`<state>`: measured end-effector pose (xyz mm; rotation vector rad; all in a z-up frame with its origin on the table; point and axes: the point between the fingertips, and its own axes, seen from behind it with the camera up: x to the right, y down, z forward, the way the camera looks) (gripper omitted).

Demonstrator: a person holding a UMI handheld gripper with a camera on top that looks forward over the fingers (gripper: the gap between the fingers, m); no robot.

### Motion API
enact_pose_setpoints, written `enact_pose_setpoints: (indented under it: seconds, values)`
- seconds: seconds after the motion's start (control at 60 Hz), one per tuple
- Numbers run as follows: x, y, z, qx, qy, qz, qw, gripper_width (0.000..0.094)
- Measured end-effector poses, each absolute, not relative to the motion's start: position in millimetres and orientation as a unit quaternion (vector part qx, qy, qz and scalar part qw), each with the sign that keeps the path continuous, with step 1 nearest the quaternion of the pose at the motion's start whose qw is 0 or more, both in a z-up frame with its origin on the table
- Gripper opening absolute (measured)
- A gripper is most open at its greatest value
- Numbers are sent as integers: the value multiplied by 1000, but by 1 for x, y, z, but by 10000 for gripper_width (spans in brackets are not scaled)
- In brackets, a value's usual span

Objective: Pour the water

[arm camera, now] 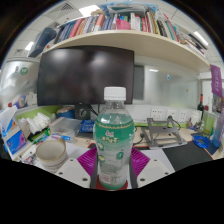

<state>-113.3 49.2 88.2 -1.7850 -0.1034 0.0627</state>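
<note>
Bottle: a clear plastic water bottle (pixel 113 140) with a white cap (pixel 115 94) and a green label stands upright between the jaws, just ahead of the camera and above the counter (pixel 60 172).
Jaws: the magenta pads (pixel 88 160) lie against the bottle's lower body on both sides, so they seem to be pinching it.
Handling: probably light to middling in weight; the thin plastic wall likely gives under a hard squeeze, and the smooth label may slip.
Hold: the labelled mid-body looks the firmest place, well below the cap.
Contents: the bottle looks largely full, though the label hides the level; the cap is on, so nothing can pour yet.
Receiver: a pale bowl (pixel 50 152) sits on the counter to one side, near the bottle; I cannot tell what it holds.
Beyond: a dark monitor (pixel 85 75) stands under a bookshelf (pixel 120 35).
</note>
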Motion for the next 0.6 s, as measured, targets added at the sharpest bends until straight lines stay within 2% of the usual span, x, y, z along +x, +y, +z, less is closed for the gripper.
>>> enact_pose_setpoints:
  seconds: [0.083, 0.167, 0.2, 0.383, 0.517, 0.6]
  values:
    - [-111, 47, 83, -789, -49, 21, 612, 562]
    - [-111, 38, 73, -806, -59, 13, 589, 782]
    - [-112, 32, 73, -808, -60, 12, 587, 827]
    - [-106, -33, 79, -835, -41, -10, 549, 836]
    - [-105, -81, 117, -845, 11, -15, 534, 841]
    - [-102, -102, 146, -840, 38, -24, 540, 839]
